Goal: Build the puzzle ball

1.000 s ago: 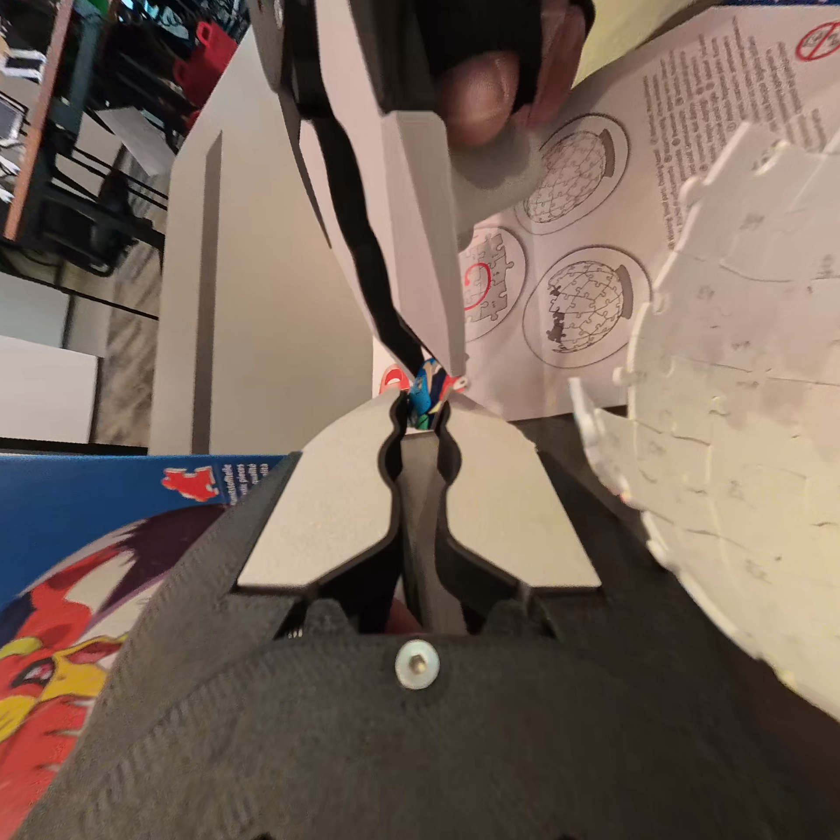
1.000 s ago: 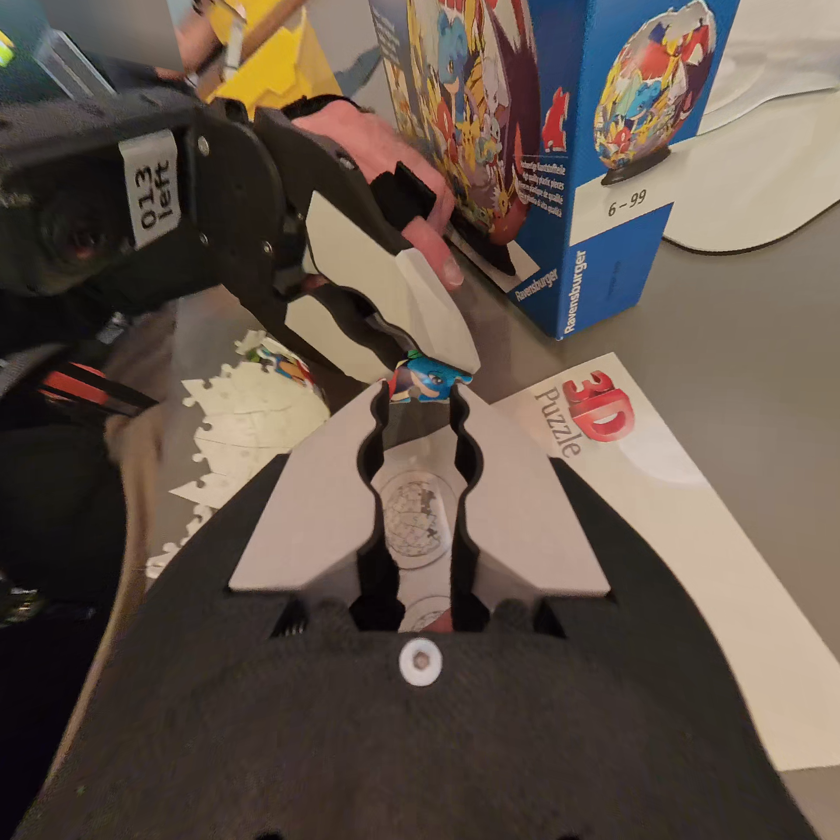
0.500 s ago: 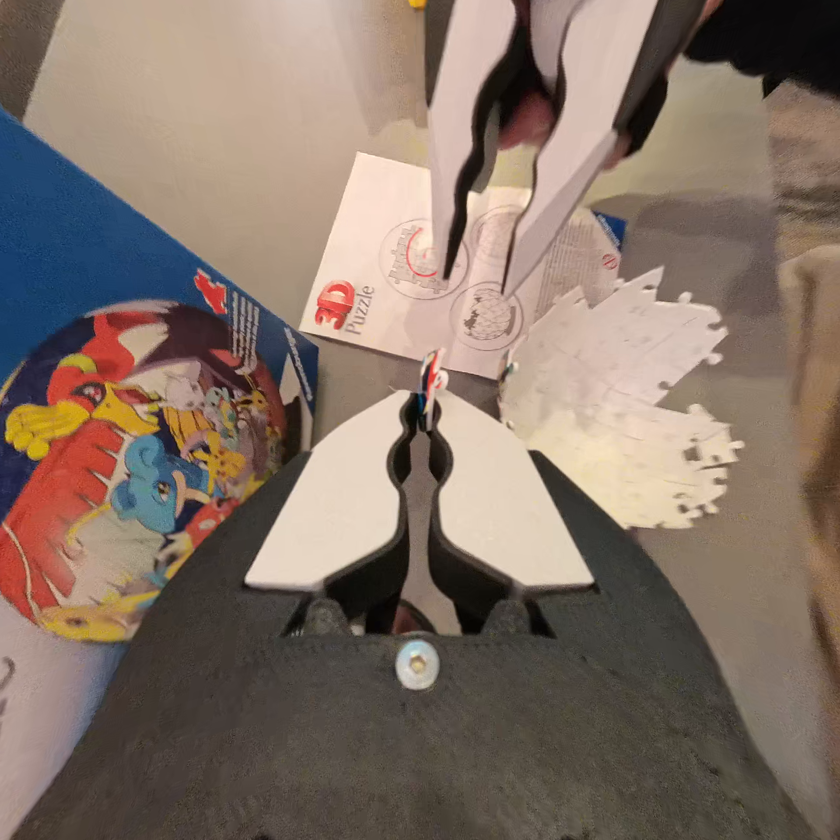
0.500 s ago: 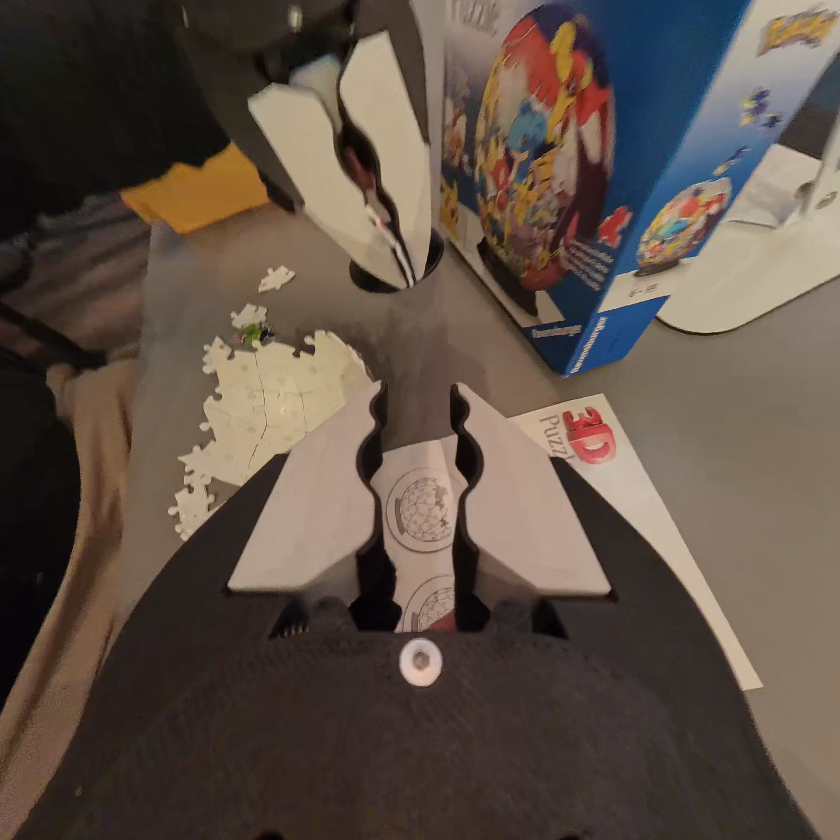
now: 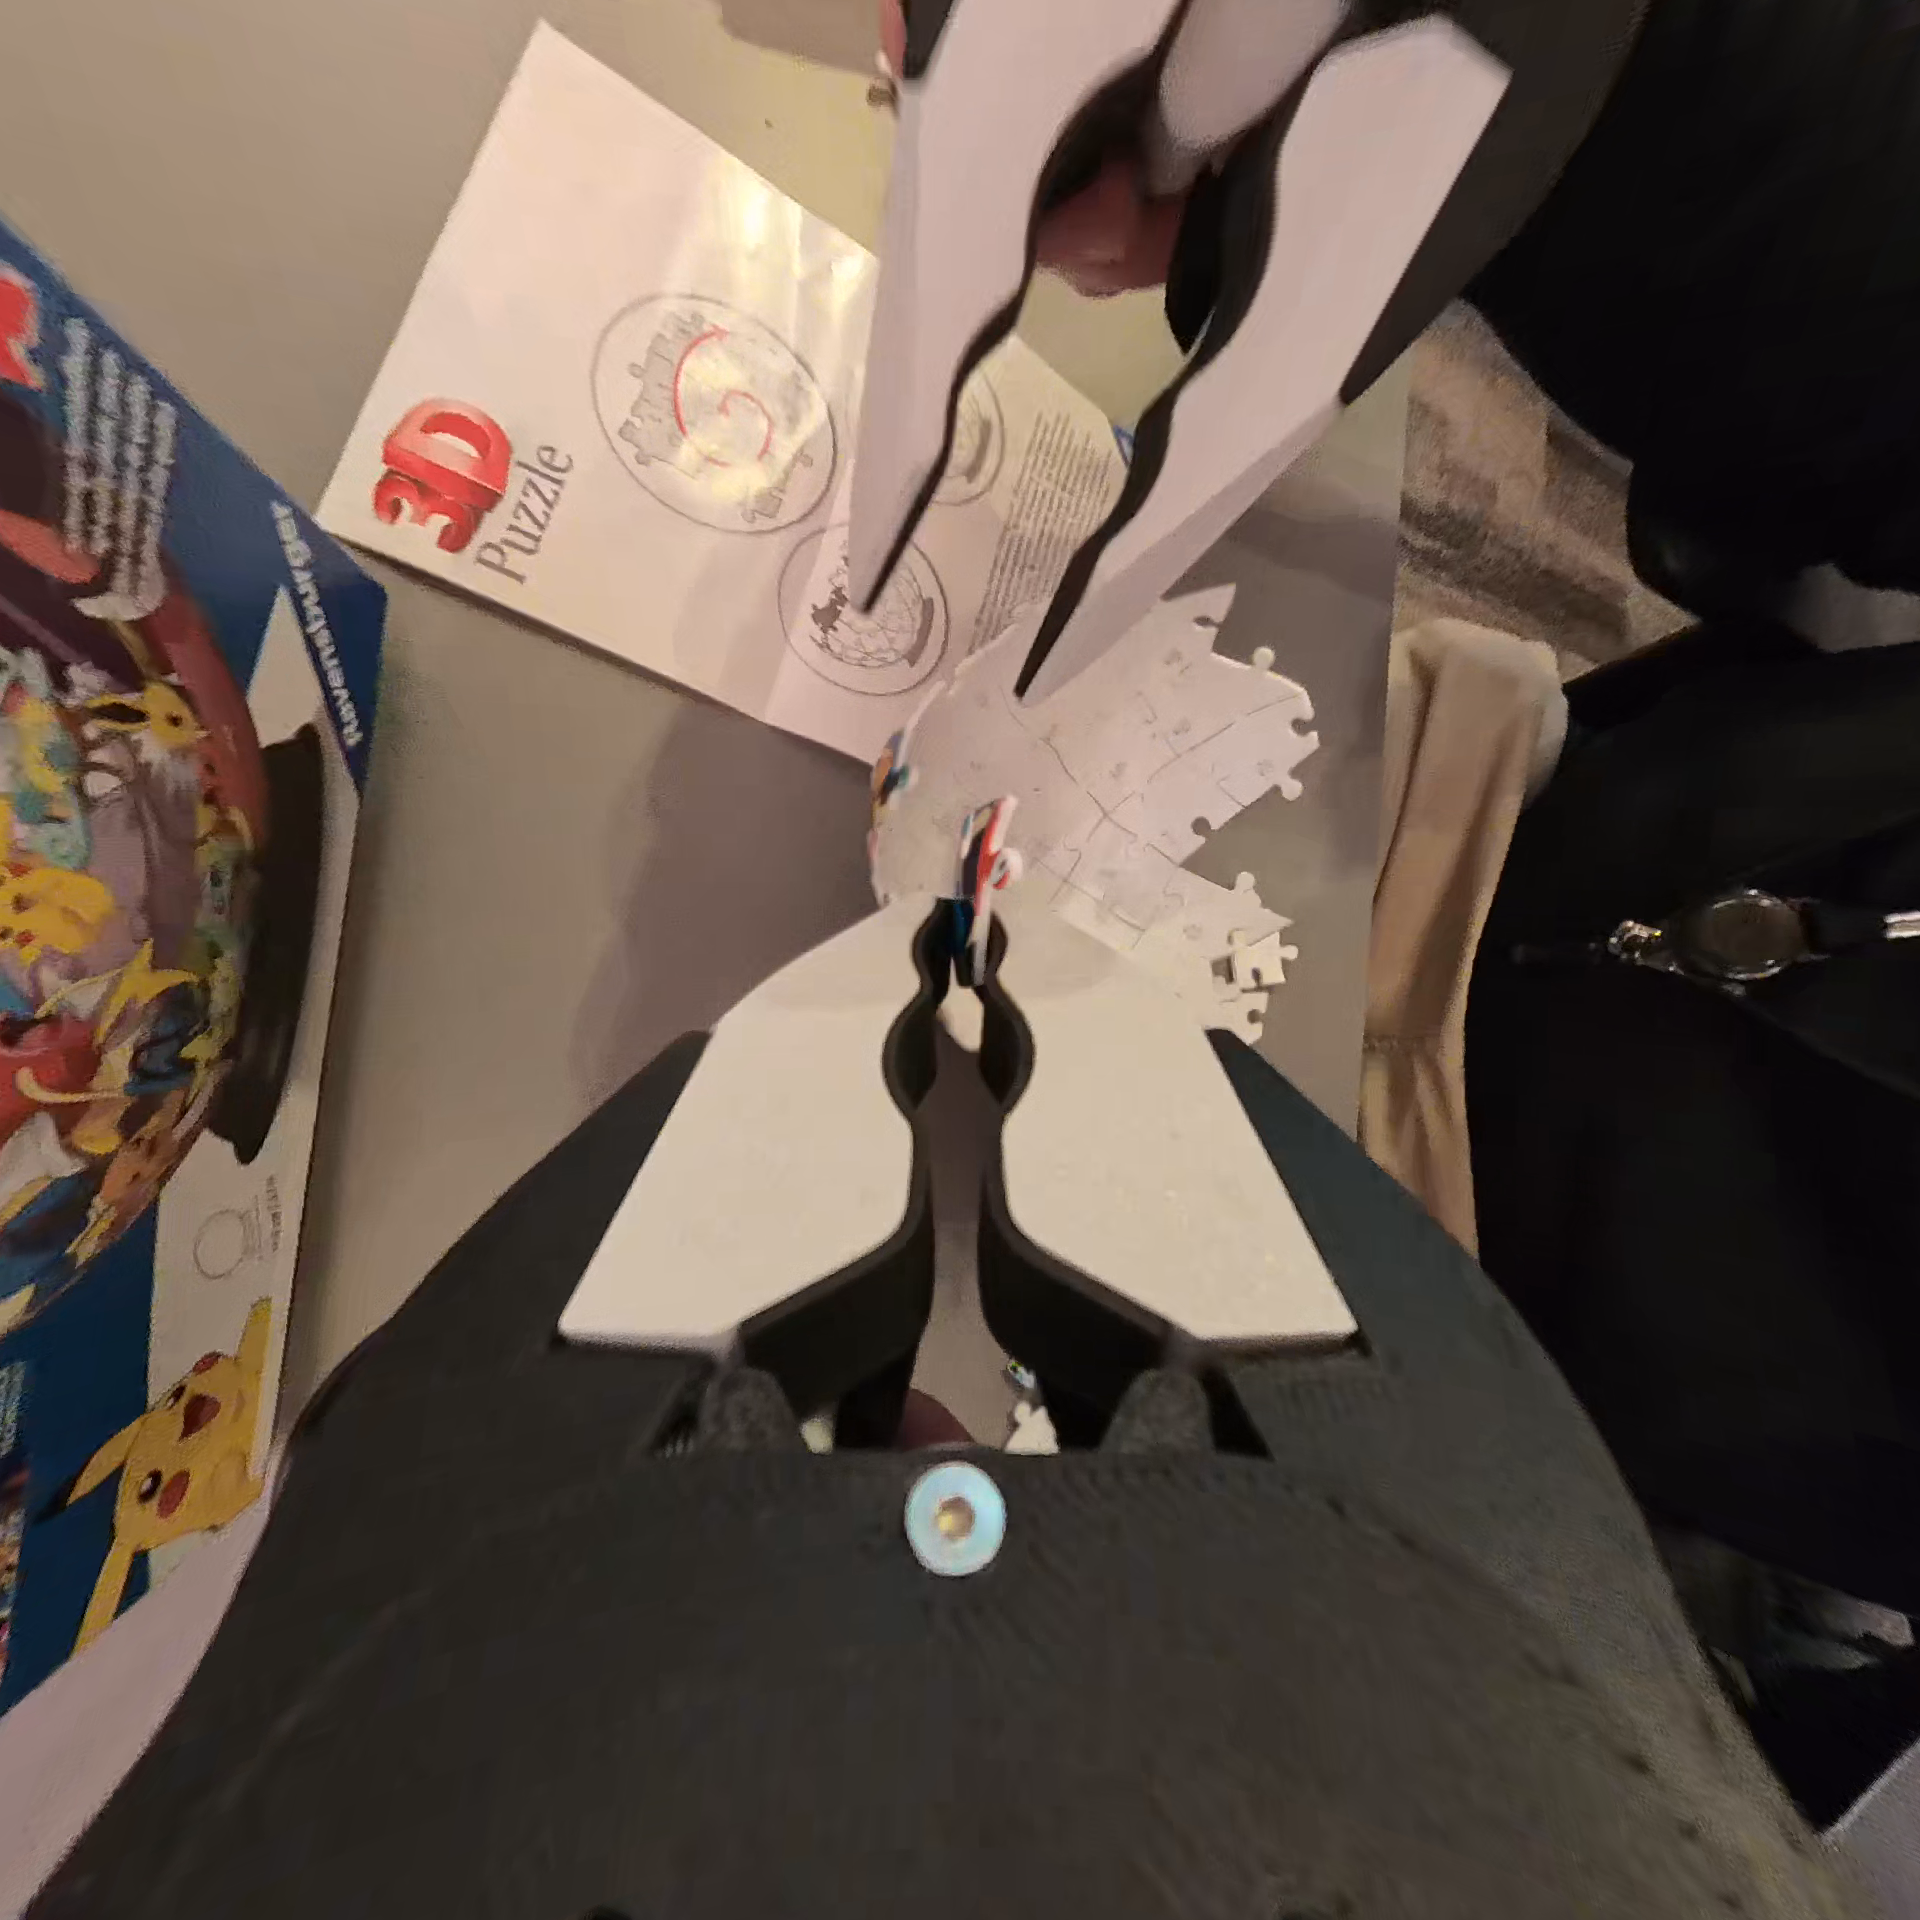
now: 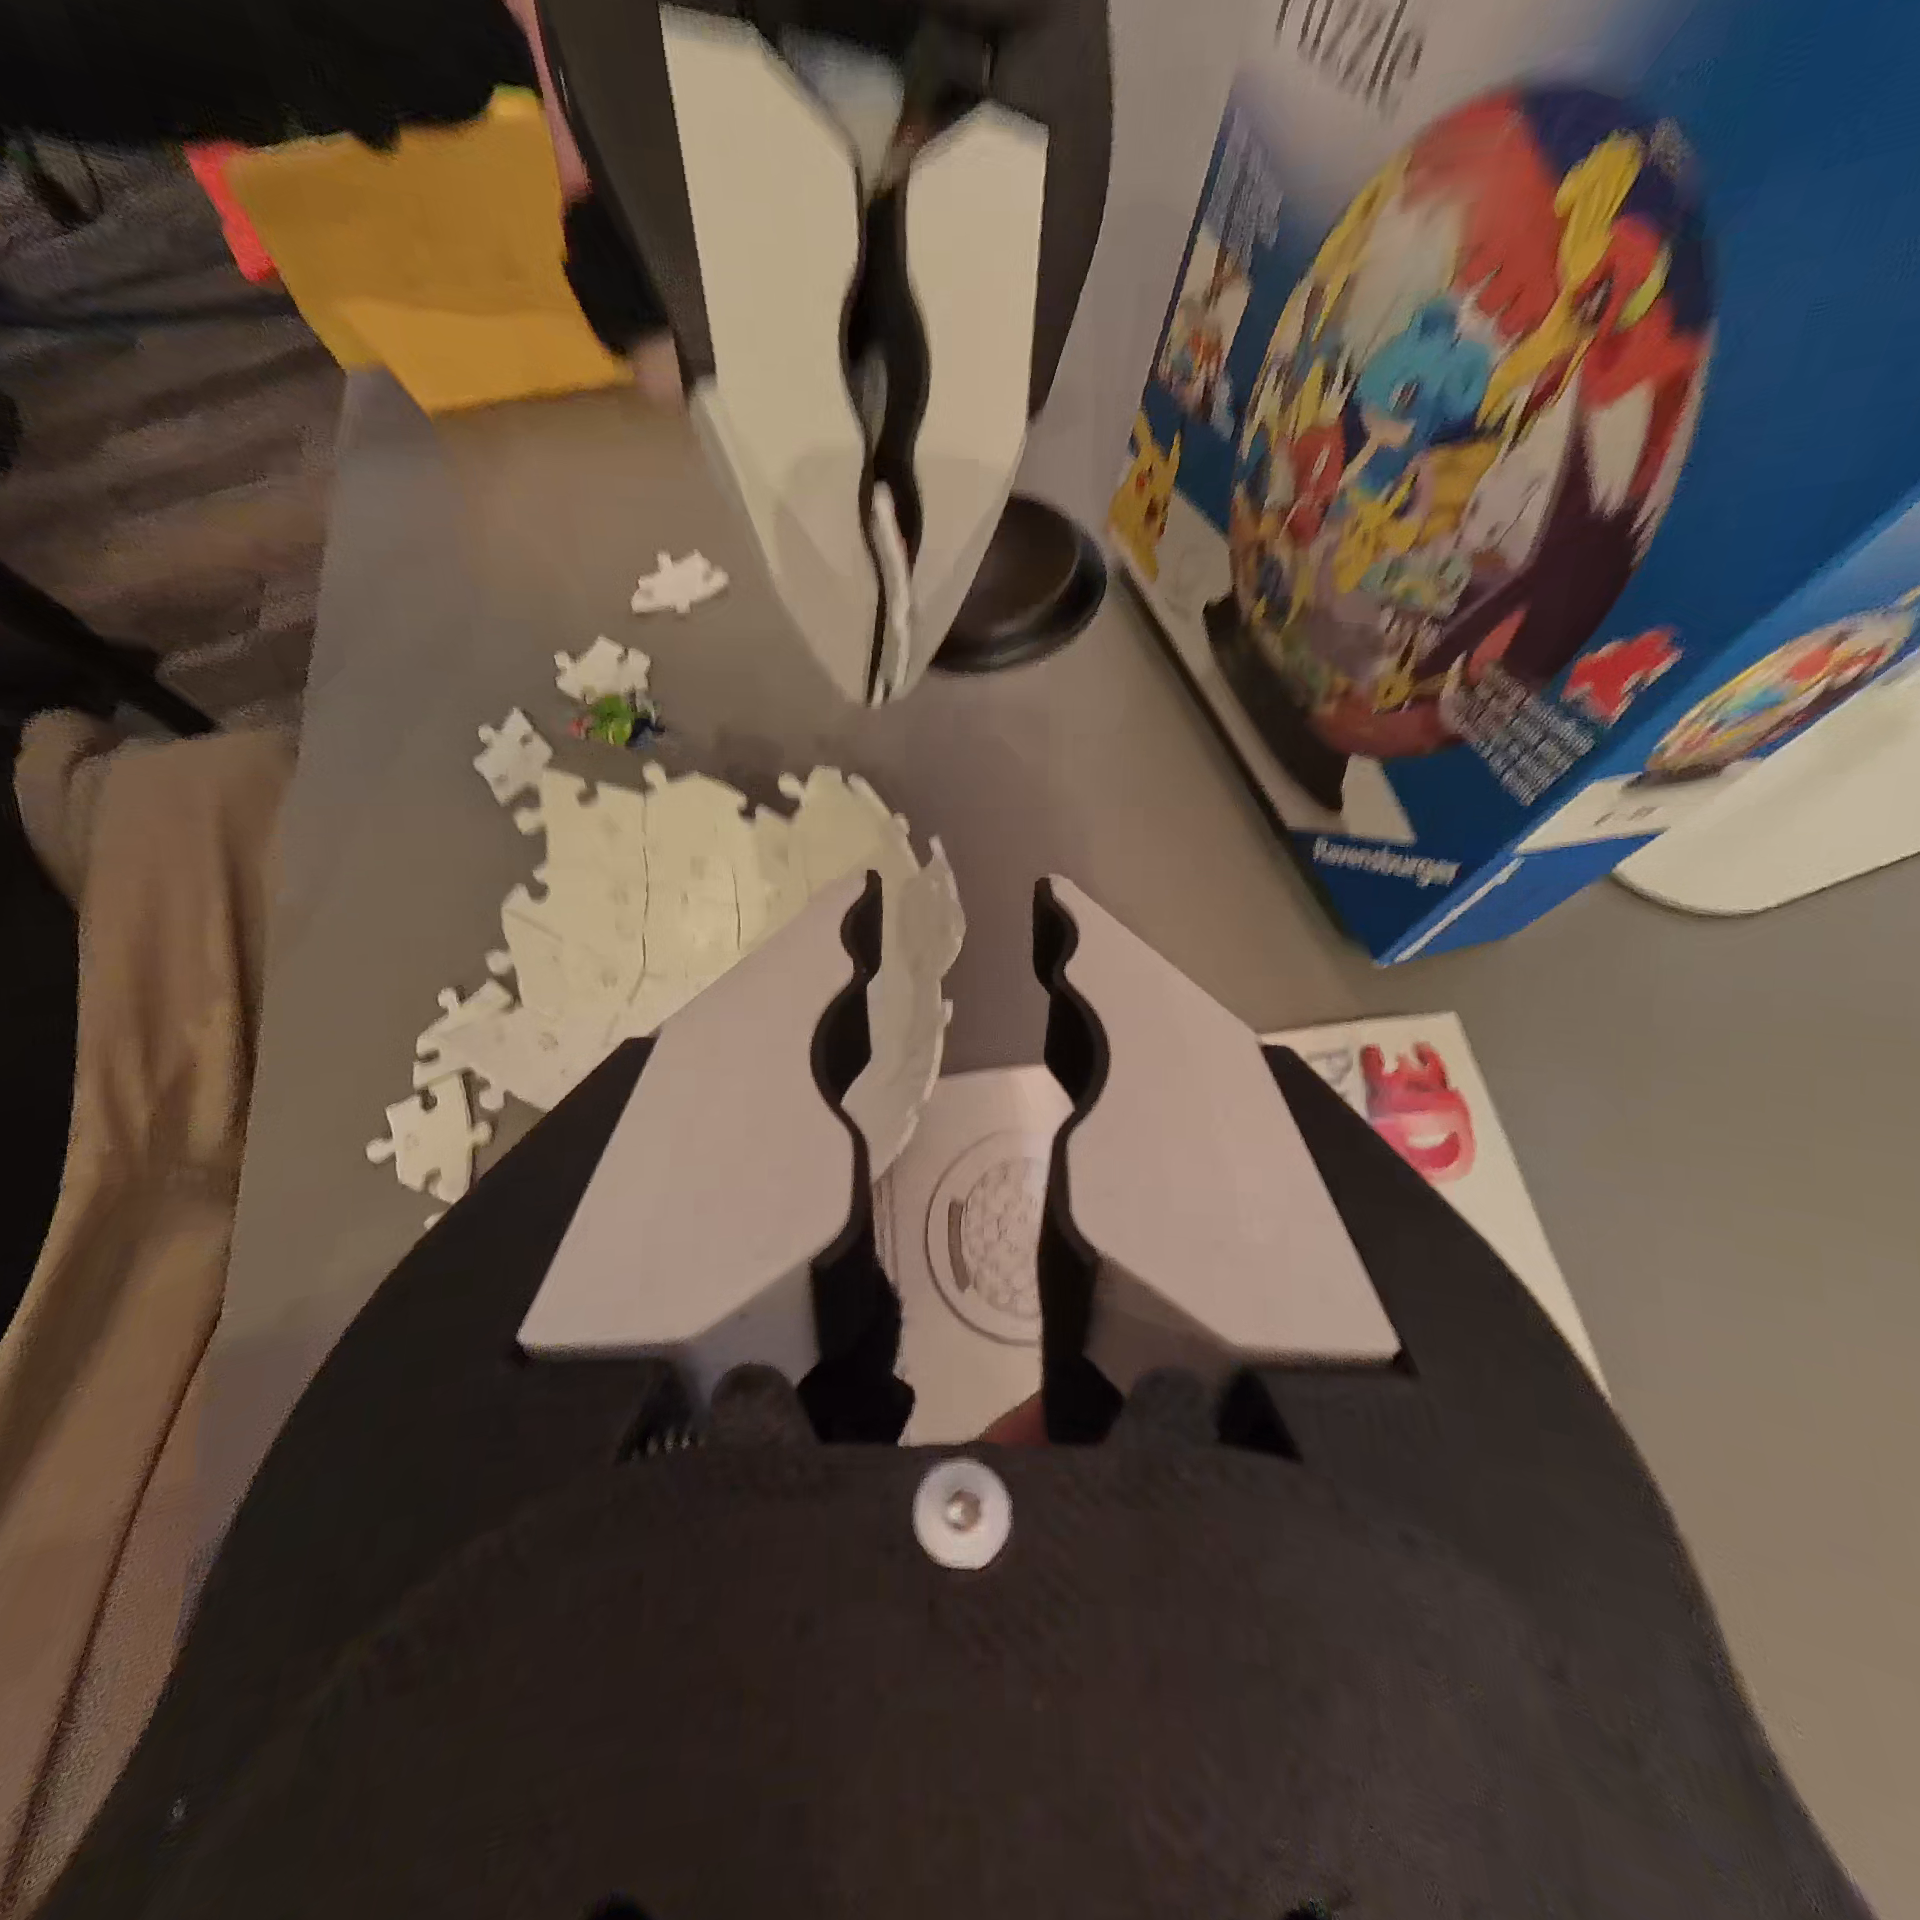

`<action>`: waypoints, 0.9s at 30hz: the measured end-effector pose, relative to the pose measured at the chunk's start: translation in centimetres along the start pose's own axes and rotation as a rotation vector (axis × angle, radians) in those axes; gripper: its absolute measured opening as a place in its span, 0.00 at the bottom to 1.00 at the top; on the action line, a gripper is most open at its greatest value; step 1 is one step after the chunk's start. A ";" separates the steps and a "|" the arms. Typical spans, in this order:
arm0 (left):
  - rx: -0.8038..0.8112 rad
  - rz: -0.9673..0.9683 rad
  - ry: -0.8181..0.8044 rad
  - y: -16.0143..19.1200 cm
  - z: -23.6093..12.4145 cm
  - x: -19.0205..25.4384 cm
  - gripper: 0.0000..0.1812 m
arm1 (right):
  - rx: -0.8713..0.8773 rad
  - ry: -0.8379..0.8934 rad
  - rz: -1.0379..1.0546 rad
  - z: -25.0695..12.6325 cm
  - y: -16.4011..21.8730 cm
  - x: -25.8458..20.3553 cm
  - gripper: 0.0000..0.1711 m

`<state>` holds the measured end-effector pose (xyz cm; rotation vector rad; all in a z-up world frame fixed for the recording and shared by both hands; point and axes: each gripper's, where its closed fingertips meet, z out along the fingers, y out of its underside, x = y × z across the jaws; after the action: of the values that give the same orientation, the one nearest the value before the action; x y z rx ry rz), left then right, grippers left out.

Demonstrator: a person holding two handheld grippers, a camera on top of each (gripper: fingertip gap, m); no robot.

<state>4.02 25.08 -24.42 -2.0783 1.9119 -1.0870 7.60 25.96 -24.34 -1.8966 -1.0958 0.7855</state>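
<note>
My left gripper (image 5: 961, 920) is shut on a small coloured puzzle piece (image 5: 982, 862), held edge-up above the part-built ball shell (image 5: 1122, 790). The shell lies on the grey table with its white inner side up. My right gripper (image 6: 956, 888) is open and empty, with its tips over the shell's (image 6: 665, 904) right edge. It also shows at the top of the left wrist view (image 5: 948, 644), pointing down at the shell. In the right wrist view the left gripper (image 6: 883, 665) hangs above the table with the piece (image 6: 891, 561) edge-on between its fingers.
The blue puzzle box (image 6: 1455, 468) stands at the right, also in the left wrist view (image 5: 135, 831). The instruction sheet (image 5: 644, 364) lies beside the shell. Loose pieces (image 6: 677, 584) and a black stand ring (image 6: 1023, 592) lie beyond. A person's beige clothing (image 6: 125, 935) borders the table. The gap from one gripper's tips to the other's is roughly 4 centimetres.
One second ago both grippers met at the piece. Now the right gripper is apart from it and open. The left gripper has carried the piece over the shell.
</note>
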 end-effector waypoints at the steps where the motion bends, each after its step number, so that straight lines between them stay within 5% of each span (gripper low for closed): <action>1: -0.021 0.018 -0.013 0.1 0.2 0.2 0.01 | 0.043 0.004 -0.006 -0.3 -1.0 -0.1 0.15; 10: -0.154 0.094 -0.067 -0.5 1.5 2.0 0.01 | 0.117 -0.056 -0.040 0.3 -3.8 -2.2 0.00; 27: -0.159 0.050 -0.020 -0.7 1.6 2.5 0.01 | 0.109 -0.176 0.038 -0.3 -3.3 -3.1 0.10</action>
<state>5.39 22.42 -24.15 -2.0979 2.0915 -0.9294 5.11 24.13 -20.95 -1.7877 -1.1028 1.0291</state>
